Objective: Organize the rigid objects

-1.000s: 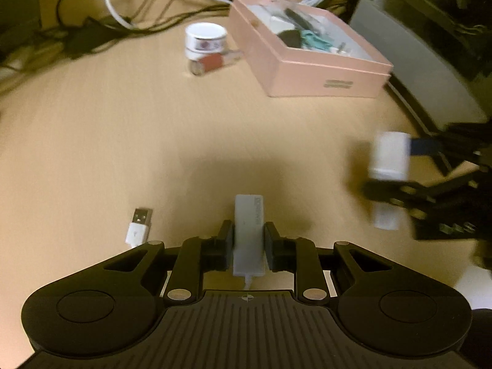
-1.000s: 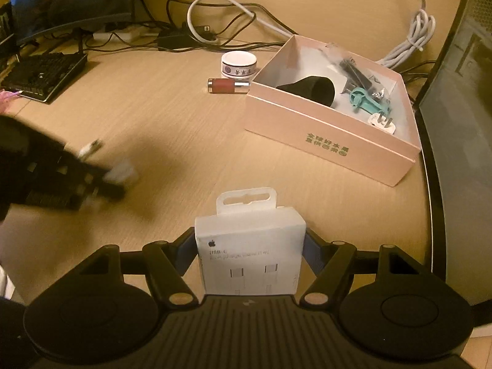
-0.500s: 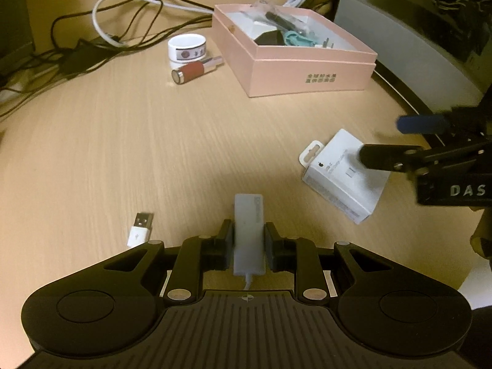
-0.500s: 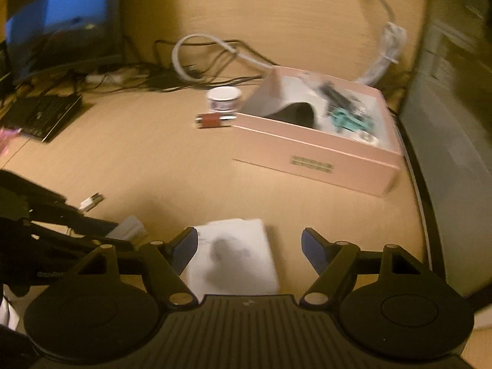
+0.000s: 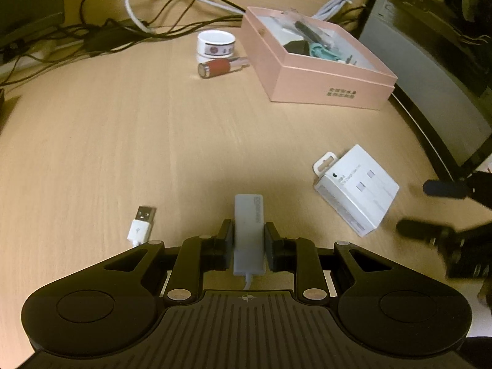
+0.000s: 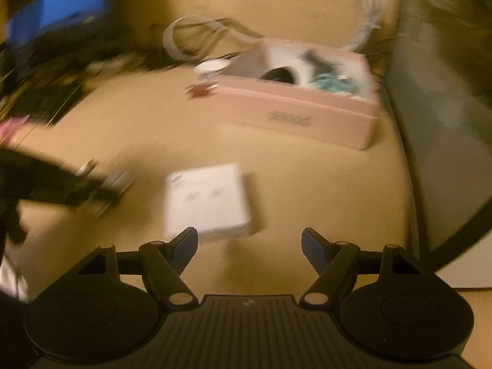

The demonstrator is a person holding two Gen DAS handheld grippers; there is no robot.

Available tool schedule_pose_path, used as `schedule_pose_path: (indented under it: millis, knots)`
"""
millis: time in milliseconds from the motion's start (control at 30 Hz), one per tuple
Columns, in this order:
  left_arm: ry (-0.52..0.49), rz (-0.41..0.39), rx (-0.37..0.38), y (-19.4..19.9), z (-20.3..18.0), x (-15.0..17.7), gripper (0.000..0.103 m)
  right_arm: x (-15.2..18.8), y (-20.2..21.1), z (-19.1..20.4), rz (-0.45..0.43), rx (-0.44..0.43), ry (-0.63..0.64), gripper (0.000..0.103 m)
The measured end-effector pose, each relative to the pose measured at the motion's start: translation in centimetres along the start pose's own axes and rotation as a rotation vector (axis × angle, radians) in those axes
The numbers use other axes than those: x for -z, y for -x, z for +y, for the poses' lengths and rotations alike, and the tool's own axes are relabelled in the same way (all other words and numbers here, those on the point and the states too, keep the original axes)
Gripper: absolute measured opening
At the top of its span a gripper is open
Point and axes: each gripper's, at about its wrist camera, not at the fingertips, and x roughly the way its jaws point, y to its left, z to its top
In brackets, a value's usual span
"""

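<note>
My left gripper (image 5: 248, 240) is shut on a slim grey adapter (image 5: 248, 224) with a white cable at its rear, held just over the wooden desk (image 5: 123, 141). A white USB plug (image 5: 142, 225) lies to its left. A white retail box (image 5: 358, 187) lies flat on the desk to the right, also seen blurred as the white retail box (image 6: 206, 200) in the right wrist view. My right gripper (image 6: 249, 243) is open, nothing between its blue pads, just behind and right of that box. An open pink box (image 5: 319, 64) holds several small items.
A white tape roll (image 5: 216, 43) and a red cylinder (image 5: 219, 67) sit left of the pink box. Tangled cables (image 5: 147, 15) run along the back. A dark computer case (image 5: 430, 61) stands at the right; a monitor (image 6: 58, 15) and keyboard at the far left.
My right gripper let go of the white retail box, which now lies on the desk, and pulled back from it. The left gripper keeps the grey adapter and has barely moved.
</note>
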Motion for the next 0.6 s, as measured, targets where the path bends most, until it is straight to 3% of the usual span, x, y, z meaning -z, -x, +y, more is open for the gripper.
schedule_pose_path:
  millis: [400, 467, 600]
  knots:
    - [0.000, -0.006, -0.024, 0.5, 0.1, 0.6, 0.025, -2.6, -2.3, 3.7, -0.060, 0.053, 0.132, 0.075]
    - [0.001, -0.005, -0.024, 0.6, 0.2, 0.7, 0.025, -3.0, -3.5, 3.6, -0.039, 0.043, 0.117, 0.082]
    - [0.003, -0.006, -0.023, 0.8, 0.4, 0.9, 0.025, -3.6, -5.7, 3.7, 0.016, 0.038, 0.090, 0.082]
